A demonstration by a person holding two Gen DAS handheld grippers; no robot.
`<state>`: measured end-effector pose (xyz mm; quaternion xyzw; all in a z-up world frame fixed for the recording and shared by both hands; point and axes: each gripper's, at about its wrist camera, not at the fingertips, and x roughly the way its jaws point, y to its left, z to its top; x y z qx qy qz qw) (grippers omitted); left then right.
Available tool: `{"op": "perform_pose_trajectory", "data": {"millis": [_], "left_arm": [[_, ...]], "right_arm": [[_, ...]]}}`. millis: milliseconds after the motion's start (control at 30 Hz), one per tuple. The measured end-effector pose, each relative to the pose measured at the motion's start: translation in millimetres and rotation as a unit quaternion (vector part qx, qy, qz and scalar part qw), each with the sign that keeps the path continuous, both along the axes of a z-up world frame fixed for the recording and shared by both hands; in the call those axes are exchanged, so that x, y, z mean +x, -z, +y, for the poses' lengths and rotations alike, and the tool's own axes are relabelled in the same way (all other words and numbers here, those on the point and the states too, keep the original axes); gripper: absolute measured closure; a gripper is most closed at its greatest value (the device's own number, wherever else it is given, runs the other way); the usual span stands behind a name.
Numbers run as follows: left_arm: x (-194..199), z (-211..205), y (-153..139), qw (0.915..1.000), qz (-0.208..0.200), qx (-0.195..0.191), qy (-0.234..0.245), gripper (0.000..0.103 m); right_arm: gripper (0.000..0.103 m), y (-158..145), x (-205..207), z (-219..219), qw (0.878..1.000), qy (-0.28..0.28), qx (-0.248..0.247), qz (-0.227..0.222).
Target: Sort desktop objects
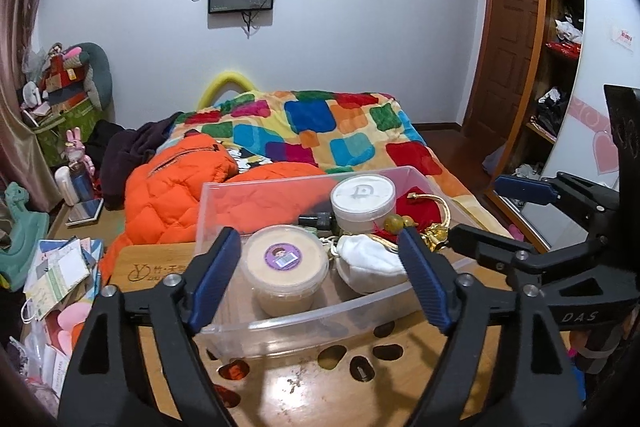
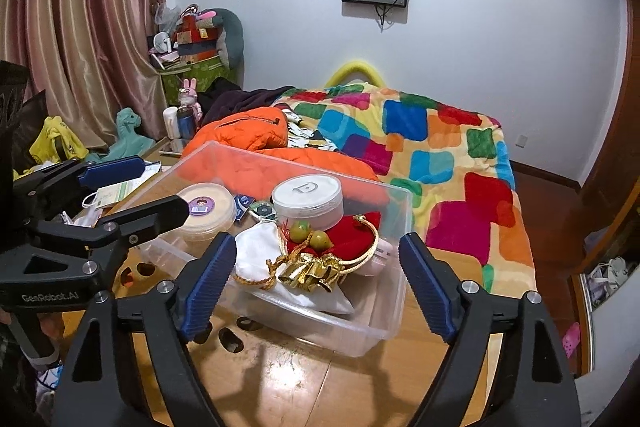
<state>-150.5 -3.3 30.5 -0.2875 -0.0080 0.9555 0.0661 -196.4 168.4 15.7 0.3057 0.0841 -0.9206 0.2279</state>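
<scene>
With everything sitting inside the clear bin (image 1: 304,323), left gripper (image 1: 320,279) and right gripper (image 2: 316,283) are hanging released, empty; sorting looking finished.

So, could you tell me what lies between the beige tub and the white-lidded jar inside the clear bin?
In the right wrist view, a small blue packet and a small round gadget lie between the beige tub and the white-lidded jar.

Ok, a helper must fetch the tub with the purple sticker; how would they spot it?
Find the clear plastic bin on the wooden table. At its near left stands the round beige tub; only its lid bears a purple sticker.
</scene>
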Motion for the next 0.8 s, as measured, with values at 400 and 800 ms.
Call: {"op": "perform_pose_trajectory", "data": {"millis": [400,800], "left_arm": [[31,-2,-2,0.9986,0.026,-0.034,-0.029,0.003],[59,1,0,0.9975,0.043,-0.032,-0.046,0.002]], "right_arm": [[0.003,-1,28,13,0.999,0.03,-0.022,0.007],[0.001,-3,63,28,0.996,0.074,-0.035,0.031]]}}
